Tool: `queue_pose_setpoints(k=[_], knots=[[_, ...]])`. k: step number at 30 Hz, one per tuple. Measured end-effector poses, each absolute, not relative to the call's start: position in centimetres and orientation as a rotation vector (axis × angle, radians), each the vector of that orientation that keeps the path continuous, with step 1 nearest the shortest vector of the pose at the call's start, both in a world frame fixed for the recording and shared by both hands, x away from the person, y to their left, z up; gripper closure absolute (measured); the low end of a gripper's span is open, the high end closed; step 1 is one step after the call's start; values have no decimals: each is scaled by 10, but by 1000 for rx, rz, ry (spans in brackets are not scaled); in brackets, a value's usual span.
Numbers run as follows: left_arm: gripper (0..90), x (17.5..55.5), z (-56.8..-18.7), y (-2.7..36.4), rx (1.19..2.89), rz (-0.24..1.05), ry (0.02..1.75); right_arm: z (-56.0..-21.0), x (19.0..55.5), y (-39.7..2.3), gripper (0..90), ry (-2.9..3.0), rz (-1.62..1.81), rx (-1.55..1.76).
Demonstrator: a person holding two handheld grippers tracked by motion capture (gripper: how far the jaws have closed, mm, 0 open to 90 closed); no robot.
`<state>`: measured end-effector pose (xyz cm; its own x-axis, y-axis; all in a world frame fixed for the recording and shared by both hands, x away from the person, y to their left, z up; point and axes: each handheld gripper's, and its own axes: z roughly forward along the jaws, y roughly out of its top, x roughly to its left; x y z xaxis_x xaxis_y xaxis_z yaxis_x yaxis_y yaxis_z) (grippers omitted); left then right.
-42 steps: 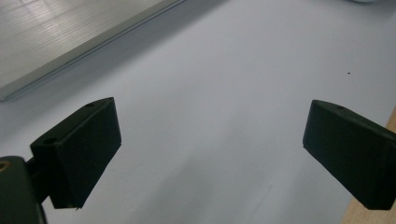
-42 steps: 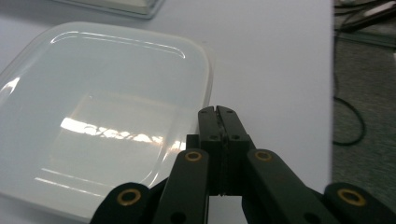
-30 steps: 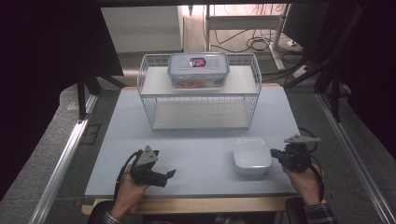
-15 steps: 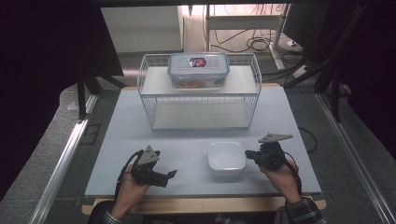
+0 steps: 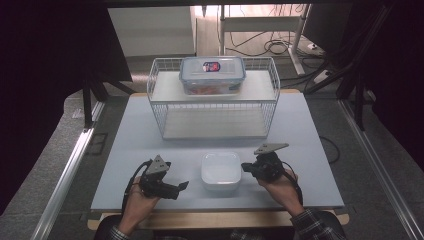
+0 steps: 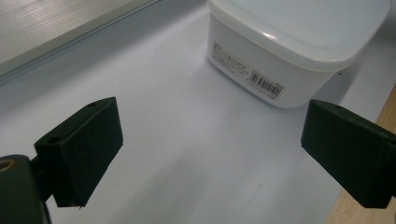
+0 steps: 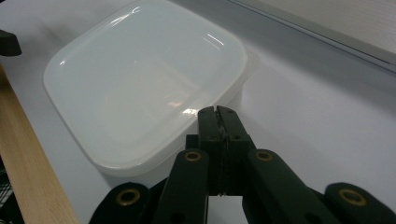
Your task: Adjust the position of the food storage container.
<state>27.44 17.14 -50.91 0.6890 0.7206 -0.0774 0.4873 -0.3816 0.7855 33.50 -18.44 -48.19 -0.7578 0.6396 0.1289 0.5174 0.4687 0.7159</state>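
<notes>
Pale grey surface (image 5: 125, 150), rectangular, carrying all items listed. White wire rack (image 5: 212, 102), two tiers, well beyond both hand-held grippers at the far middle of the surface; lower tier bare, upper tier bearing one container. Clear lidded container (image 5: 212, 75), rectangular, clip-type lid with a coloured label on top; reddish contents show faintly through the wall, kind not discernible. White lidded box (image 5: 220, 172), squarish with rounded corners, lid on, contents hidden; it sits between the two hand-held grippers, near the edge of the surface on the person's side; a printed label with barcode (image 6: 264, 83) on the side wall facing the left hand-held gripper. Right hand-held gripper (image 5: 246, 166), held in the person's right hand, jaws clenched together with nothing between them; in the right gripper view the closed tips (image 7: 218, 114) lie against the box's side just under the lid rim, contact likely though the exact touch is not plain. Left hand-held gripper (image 5: 183, 185), held in the person's left hand, released: jaws spread wide, nothing between them but bare surface; the box stands just ahead of it, apart from both pads (image 6: 84, 147).
</notes>
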Motion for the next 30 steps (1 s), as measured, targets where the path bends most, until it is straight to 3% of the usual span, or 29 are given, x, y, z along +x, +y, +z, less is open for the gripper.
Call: queue_pose_setpoints(k=[6, 18, 22, 30], knots=[[60, 275, -509, 172, 2064, 319, 946, -480, 333, -187, 816, 2530, 1139, 952], [64, 273, -513, 167, 2153, 430, 910, -478, 326, -214, 280, 2459, 1212, 871], [62, 274, -513, 168, 2140, 421, 911, -481, 325, -218, 193, 2466, 1243, 846], [56, 275, -515, 169, 2136, 415, 909, -486, 328, -223, 124, 2467, 1231, 875]])
